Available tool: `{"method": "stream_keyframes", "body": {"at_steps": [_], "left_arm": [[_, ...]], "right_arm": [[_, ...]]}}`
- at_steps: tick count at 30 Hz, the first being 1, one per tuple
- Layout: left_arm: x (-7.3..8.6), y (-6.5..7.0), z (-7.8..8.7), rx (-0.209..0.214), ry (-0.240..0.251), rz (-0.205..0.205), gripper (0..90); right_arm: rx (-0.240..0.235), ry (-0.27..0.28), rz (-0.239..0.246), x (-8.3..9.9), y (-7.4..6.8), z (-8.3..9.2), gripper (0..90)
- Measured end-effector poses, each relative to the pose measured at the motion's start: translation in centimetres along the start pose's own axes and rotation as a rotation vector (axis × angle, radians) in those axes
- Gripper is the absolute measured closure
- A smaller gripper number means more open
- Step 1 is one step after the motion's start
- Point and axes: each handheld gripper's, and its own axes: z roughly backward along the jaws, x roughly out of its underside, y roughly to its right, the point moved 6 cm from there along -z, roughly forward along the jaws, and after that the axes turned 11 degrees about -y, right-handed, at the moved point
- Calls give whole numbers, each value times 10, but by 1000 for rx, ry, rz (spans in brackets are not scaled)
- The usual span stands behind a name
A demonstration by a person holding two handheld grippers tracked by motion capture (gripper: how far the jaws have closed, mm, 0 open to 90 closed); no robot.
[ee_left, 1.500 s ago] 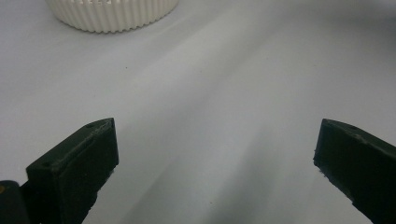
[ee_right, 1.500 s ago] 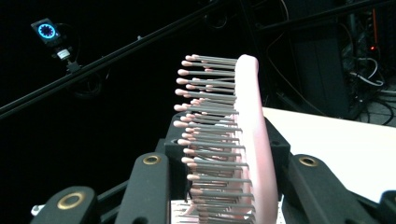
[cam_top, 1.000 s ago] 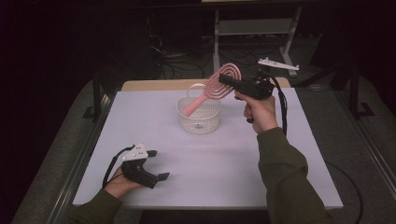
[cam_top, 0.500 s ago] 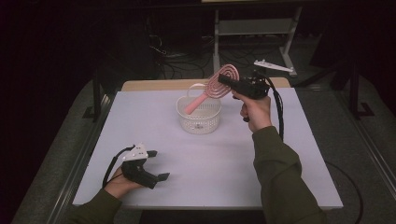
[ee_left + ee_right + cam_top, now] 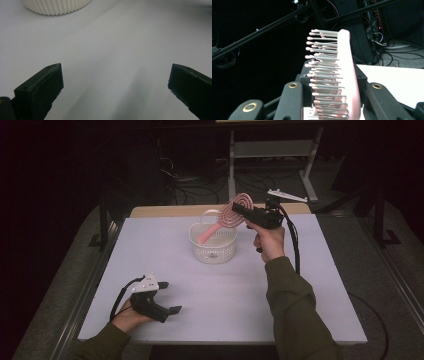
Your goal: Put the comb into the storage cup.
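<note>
Now: pink hairbrush held over the white basket

Now the right gripper point(image 5: 240, 211) has its fingers clenched on the round head of a pink hairbrush point(image 5: 227, 217). In the high view the brush slants down to the left from the gripper, its handle end dipping inside the rim of a white basket point(image 5: 213, 251). That basket stands on the far middle of the tabletop point(image 5: 310, 285), which is covered in pale sheeting. The right hand point(image 5: 270, 240) grips the tool from below and just to the right of the basket, with a black cable point(image 5: 295, 245) trailing down beside the sleeve.

From the right gripper view the hairbrush point(image 5: 342, 75) stands on edge between the two black fingers point(image 5: 292, 100), bristles with pale tips pointing left and the smooth pink back facing right. Both fingers press against it from either side.

Over at the near left corner, the left gripper point(image 5: 170, 297) lies low on the tabletop in the left hand point(image 5: 127, 317), well apart from the basket. Its fingers point(image 5: 42, 87) are released and spread wide, with bare tabletop between them. In that left gripper view the ribbed wall of the basket point(image 5: 56, 6) shows at the top edge, far ahead of the fingertips.
</note>
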Motion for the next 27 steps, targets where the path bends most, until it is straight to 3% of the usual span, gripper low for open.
{"method": "stream_keyframes", "body": {"at_steps": [27], "left_arm": [[0, 1, -1, 3, -4, -4, 0]], "right_arm": [[31, -35, -46, 24, 15, -31, 631]]}}
